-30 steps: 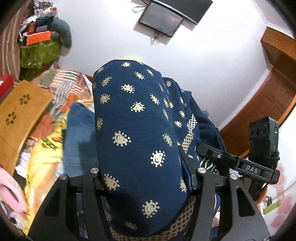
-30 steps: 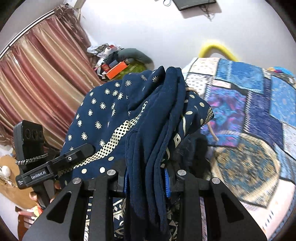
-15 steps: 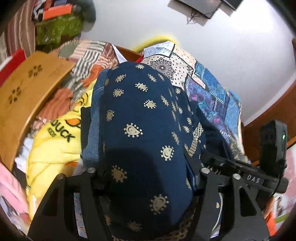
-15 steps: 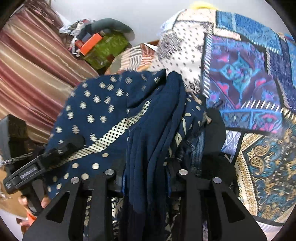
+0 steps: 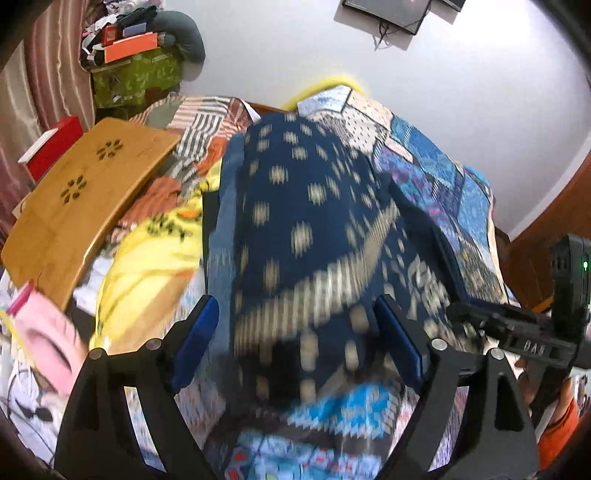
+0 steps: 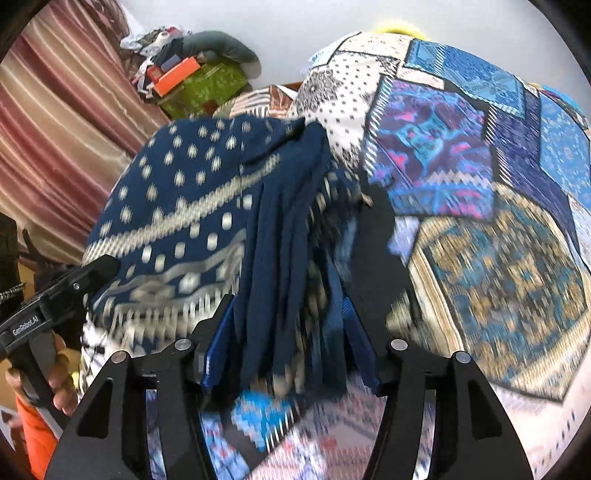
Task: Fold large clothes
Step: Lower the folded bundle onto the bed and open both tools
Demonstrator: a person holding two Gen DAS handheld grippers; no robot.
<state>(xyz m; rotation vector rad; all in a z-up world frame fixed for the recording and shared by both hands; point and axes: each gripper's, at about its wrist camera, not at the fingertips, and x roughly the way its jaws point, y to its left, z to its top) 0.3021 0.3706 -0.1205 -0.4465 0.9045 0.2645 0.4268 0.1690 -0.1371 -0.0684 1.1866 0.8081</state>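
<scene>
1. We see our left claw spread wide, its blue-padded fingers standing apart on either side of the navy-blue garment with cream dots and a patterned border; the cloth lies between them with a gap showing at the left pad.
2. In the right wrist view, our right claw is only partly parted, and a bunched fold of the same navy garment hangs down between its blue pads; heavy blur keeps us from telling whether the pads press on the cloth.
3. The garment sits draped in a mound on the bed, over the patchwork bedspread in blue, purple and gold, which spreads to the right and beneath both claws.
4. To the left of the garment in the left wrist view lie a yellow printed cloth and a curved light-wood lap tray with flower-shaped cut-outs.
5. Beyond them stands a green patterned box with an orange box on top, beside a striped maroon curtain.
6. A dark screen hangs on the white wall.
7. Each view shows the other handheld device at its edge, gripped by a hand in an orange sleeve.
</scene>
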